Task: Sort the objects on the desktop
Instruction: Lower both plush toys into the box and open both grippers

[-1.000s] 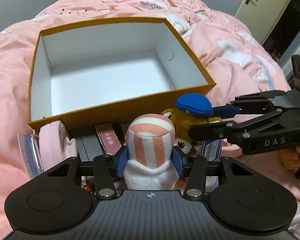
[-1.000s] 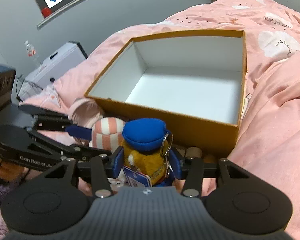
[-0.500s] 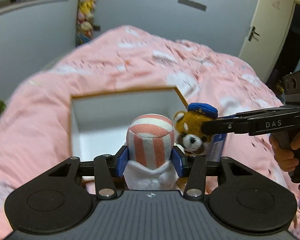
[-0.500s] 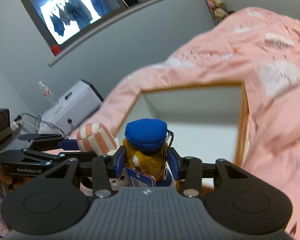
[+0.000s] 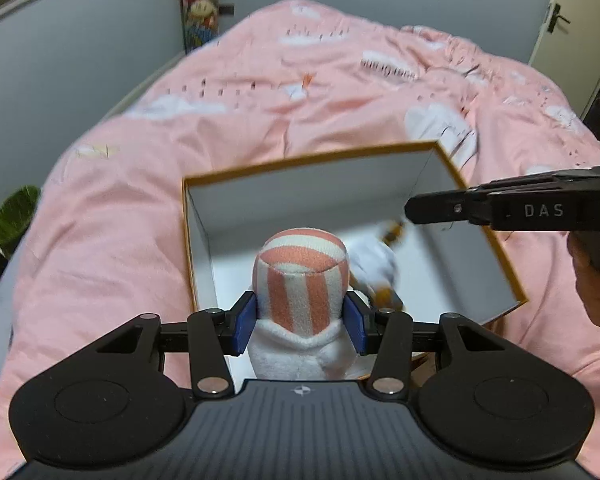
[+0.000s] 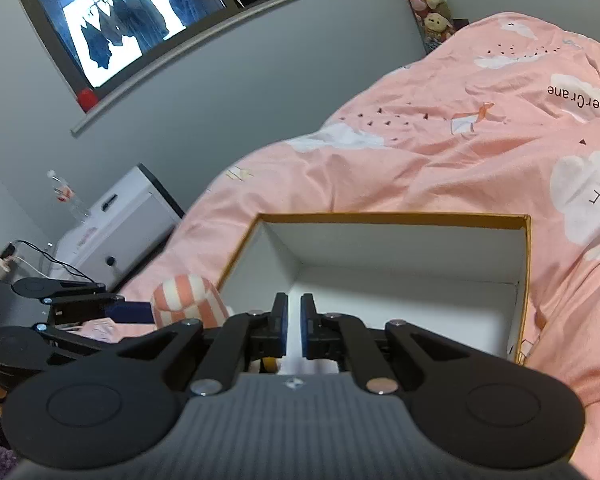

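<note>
Between left tongs [image 5: 300,322] pads: striped plush [image 5: 300,276], above box [image 5: 484,236]

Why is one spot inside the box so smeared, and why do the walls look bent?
Left wrist view: the blur inside the box is a small toy in motion, while the striped plush stays sharp. Right wrist view: the fisheye lens bows the window frame; the bedspread is evenly lit.

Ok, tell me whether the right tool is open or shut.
Shut, and empty: in the right wrist view the right tool shows its blue pads nearly together with nothing between them, above the orange box.
</note>
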The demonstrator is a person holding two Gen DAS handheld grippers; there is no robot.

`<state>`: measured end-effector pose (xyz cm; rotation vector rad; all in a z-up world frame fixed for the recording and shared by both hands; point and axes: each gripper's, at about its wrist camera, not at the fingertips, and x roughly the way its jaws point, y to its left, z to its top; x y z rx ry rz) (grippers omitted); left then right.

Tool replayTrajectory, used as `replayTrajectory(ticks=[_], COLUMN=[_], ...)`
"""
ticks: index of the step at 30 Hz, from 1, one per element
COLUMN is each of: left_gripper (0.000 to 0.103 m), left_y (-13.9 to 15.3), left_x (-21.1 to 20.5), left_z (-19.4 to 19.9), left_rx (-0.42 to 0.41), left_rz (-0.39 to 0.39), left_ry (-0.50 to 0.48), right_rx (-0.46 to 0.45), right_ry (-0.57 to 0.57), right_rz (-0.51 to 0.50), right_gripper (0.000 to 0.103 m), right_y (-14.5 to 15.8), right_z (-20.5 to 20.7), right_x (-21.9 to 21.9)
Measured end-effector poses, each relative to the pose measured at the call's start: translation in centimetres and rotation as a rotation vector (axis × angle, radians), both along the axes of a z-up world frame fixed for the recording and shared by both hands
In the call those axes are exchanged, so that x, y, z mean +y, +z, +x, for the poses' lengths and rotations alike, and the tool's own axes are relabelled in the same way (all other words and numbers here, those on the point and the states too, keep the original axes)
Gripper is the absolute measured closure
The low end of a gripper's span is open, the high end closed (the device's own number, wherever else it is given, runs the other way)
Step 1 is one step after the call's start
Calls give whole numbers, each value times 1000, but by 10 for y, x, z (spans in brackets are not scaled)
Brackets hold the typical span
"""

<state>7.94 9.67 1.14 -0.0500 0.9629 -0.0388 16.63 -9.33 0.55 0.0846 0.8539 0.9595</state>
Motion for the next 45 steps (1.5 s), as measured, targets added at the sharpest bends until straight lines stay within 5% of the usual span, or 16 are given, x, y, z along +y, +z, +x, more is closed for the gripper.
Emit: replayTrajectory(ticks=[6, 10, 15, 20, 22, 29, 36, 38, 40, 45], left_gripper=[49, 50, 51, 50, 48, 42, 27, 27, 39, 46], left_y=[-18, -32, -60, -65, -66, -72, -74, -78, -81, -72], left_x=[10, 9, 6, 11, 11, 5, -4, -6, -6, 17], left_z=[20, 32, 44, 46, 47, 49, 39, 40, 45, 68], left_rx=[69, 101, 149, 145, 135, 69, 51, 54, 69, 205], left_rz=[13, 36, 155, 142, 146, 190, 198, 206, 217, -8], left_ry=[29, 42, 73, 60, 50, 12, -112, -125, -97, -40], right_rx=[-7, 9, 6, -12, -15, 14, 144, 177, 212, 205], right_ry=[14, 47, 110, 160, 168, 212, 148, 135, 131, 135], right_rz=[-115, -160, -224, -296, -313, -356, -343, -337, -331, -355], right_gripper=[90, 70, 59, 56, 41, 42, 46, 47, 47, 47], right_y=[-18, -33, -52, -68, -75, -99, -103, -104, -105, -102], right_z=[8, 13, 19, 31, 35, 42, 53, 54, 53, 47], right_x=[12, 18, 33, 60, 72, 98, 75, 64, 54, 47])
